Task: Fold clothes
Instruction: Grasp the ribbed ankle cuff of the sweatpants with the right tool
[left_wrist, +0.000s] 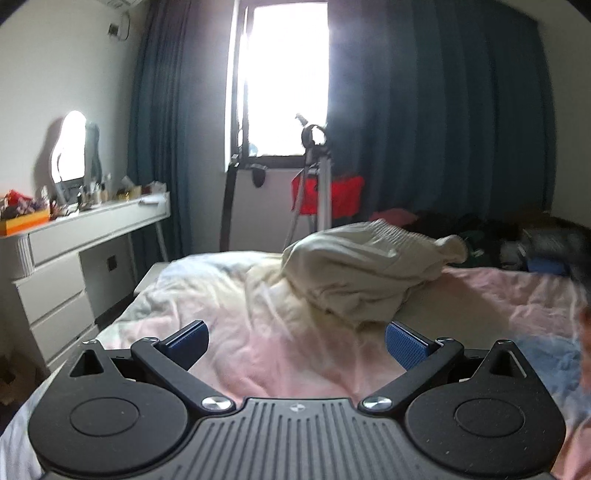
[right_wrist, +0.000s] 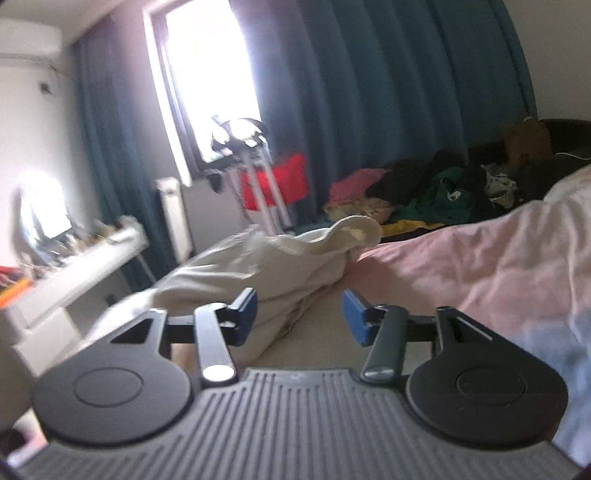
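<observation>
**A:** Your left hand-held gripper (left_wrist: 295, 341) has its blue pads spread wide with nothing between them, low in the frame over the pink duvet (left_wrist: 280, 354). Your right hand-held gripper (right_wrist: 300, 316) is spread as well and carries nothing. The cream garment (left_wrist: 362, 266) lies bunched in a heap at the centre of the left view, on the bed; in the right view it sits centre-left, just past the left pad.

**B:** So what could go wrong from here?

**A:** Mostly the cloth. The cream garment is crumpled with its layers stacked, so if you pinch into the heap you may catch two layers at once, and the fold will come out twisted. The duvet is soft and wrinkled too (and pale, close in tone to the garment), so a low pinch could gather bedding along with the fabric. I judge no fold is started yet.

**B:** And the room?

**A:** The right view is blurred, so edges there are hard to read. A bright window (left_wrist: 288, 77) at upper centre washes out detail between dark blue curtains (left_wrist: 443, 122). A white dresser (left_wrist: 74, 251) stands at the left edge, cluttered on top. A pile of dark clothes (right_wrist: 443, 192) lies at the right of the right view, beyond the duvet, near enough to get dragged in.
</observation>
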